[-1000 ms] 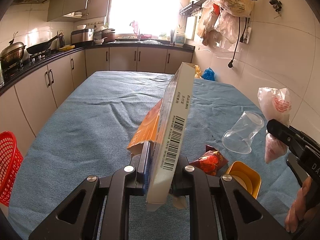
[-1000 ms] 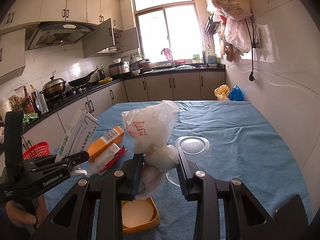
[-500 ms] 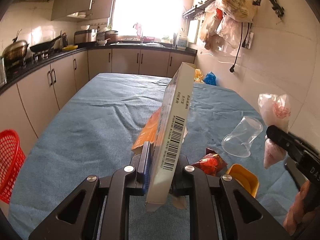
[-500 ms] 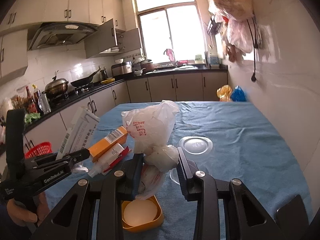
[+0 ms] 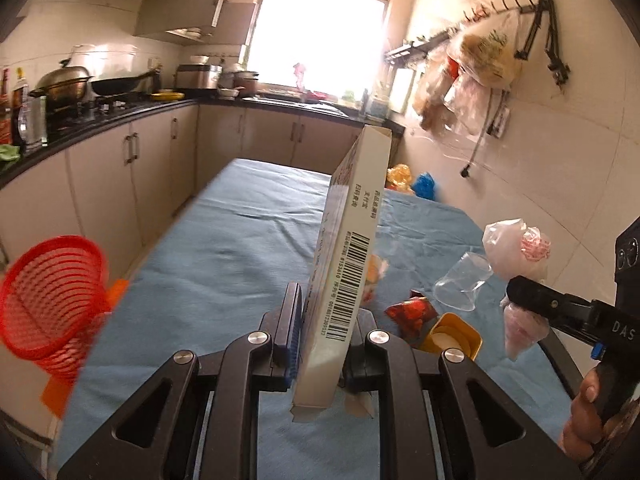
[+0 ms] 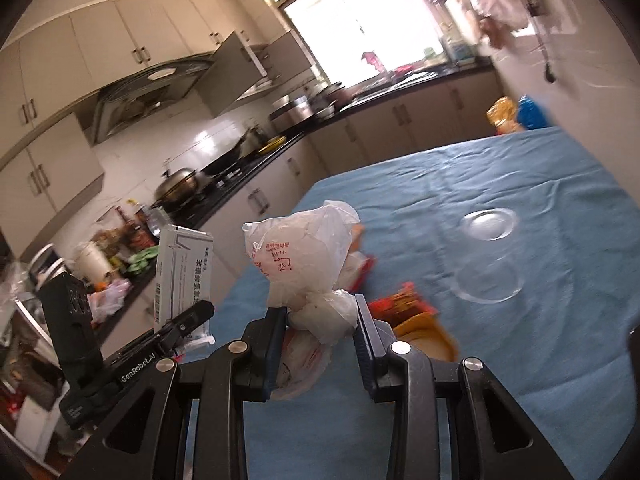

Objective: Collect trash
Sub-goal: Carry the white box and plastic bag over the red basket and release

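Observation:
My left gripper (image 5: 320, 328) is shut on a flat white carton (image 5: 352, 248) with a barcode, held upright above the blue table; the carton also shows in the right wrist view (image 6: 182, 276). My right gripper (image 6: 320, 328) is shut on a crumpled white plastic bag (image 6: 300, 252) with red print; the bag also shows in the left wrist view (image 5: 516, 248). A red mesh basket (image 5: 52, 300) sits at the table's left edge. On the cloth lie a red snack wrapper (image 5: 412, 312), a clear plastic cup (image 5: 464, 284) on its side and a yellow container (image 5: 454, 332).
The table has a blue cloth (image 5: 240, 240). Orange and blue bags (image 5: 412, 180) sit at its far end. Kitchen counters with pots run along the left and back. Bags hang on the right wall (image 5: 472, 68). A clear lid (image 6: 488, 224) lies on the cloth.
Both grippers have swung left and lifted with their loads. The red basket now looms larger at the left. The right view has tilted.

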